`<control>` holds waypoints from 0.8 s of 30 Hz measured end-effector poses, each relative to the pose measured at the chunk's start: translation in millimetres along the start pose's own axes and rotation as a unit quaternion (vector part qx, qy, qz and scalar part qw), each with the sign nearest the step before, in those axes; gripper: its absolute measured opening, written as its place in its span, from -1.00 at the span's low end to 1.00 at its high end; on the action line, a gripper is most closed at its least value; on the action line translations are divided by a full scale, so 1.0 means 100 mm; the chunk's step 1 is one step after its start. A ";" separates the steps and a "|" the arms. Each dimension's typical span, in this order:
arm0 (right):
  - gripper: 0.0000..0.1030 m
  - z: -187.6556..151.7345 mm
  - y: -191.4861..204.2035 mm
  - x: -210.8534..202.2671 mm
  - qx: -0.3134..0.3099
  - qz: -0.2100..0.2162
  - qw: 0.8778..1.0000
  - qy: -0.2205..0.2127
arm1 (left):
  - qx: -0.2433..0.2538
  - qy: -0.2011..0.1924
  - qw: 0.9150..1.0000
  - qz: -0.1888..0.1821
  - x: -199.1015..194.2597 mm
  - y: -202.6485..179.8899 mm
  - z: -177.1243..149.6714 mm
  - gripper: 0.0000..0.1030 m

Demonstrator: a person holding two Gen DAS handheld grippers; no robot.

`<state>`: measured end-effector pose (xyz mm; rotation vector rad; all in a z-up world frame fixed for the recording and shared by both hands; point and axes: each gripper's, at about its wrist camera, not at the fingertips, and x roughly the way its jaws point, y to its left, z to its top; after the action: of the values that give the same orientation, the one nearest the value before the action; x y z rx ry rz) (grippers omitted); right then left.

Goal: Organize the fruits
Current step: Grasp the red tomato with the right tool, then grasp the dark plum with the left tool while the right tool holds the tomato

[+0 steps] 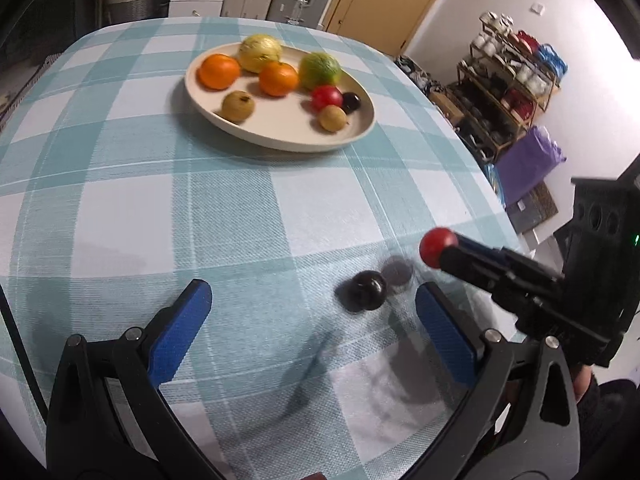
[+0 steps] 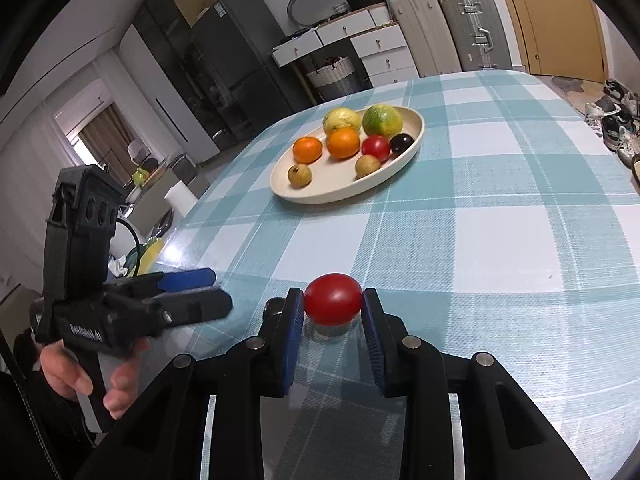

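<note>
Fruits for sorting lie mostly on the cream oval plate (image 2: 416,136) at the far side of my tabletop (image 2: 500,220), which wears a teal-and-white checked cloth. On the plate I count two oranges (image 2: 343,143), a yellow-green citrus (image 2: 341,119), a green one (image 2: 382,120), a red tomato-like fruit (image 2: 376,147), a dark plum (image 2: 401,142) and two small brownish fruits (image 2: 367,165).

My right hand-held gripper (image 2: 333,314) has its blue pads closed on a small red fruit (image 2: 333,299), held just above the cloth at the near edge. From the left wrist view that same red fruit sits at the tips of the right tool.

My left hand-held gripper (image 1: 314,304) stands wide open and holds nothing. A loose dark plum (image 1: 366,290) rests on the cloth just inside its right finger (image 1: 444,332), apparently not touching it, though the blur makes that hard to judge.
</note>
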<state>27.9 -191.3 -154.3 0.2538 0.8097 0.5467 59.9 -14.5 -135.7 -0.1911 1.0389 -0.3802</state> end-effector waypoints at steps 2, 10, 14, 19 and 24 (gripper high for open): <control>-0.41 0.00 -0.03 -0.02 0.003 -0.001 1.000 -0.003 | 0.005 0.004 1.000 0.002 0.04 -0.03 -0.01 0.97; -0.41 -0.01 -0.11 -0.08 0.013 0.000 1.000 -0.015 | 0.054 0.018 0.998 0.017 0.23 -0.20 -0.03 0.74; -0.41 0.00 -0.13 -0.10 0.013 0.003 1.000 -0.018 | 0.086 0.019 0.996 0.024 0.28 -0.32 -0.04 0.42; -0.41 0.00 -0.20 -0.12 0.025 0.008 0.999 -0.025 | 0.118 0.020 0.993 0.022 0.31 -0.43 -0.05 -0.15; -0.41 0.02 -0.22 -0.13 0.026 0.009 0.999 -0.025 | 0.132 0.020 0.991 -0.015 0.33 -0.44 -0.05 -0.59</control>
<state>30.0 -216.9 -154.5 0.3217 0.7740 0.5355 60.9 -68.3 -150.3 0.0387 1.0150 -0.5464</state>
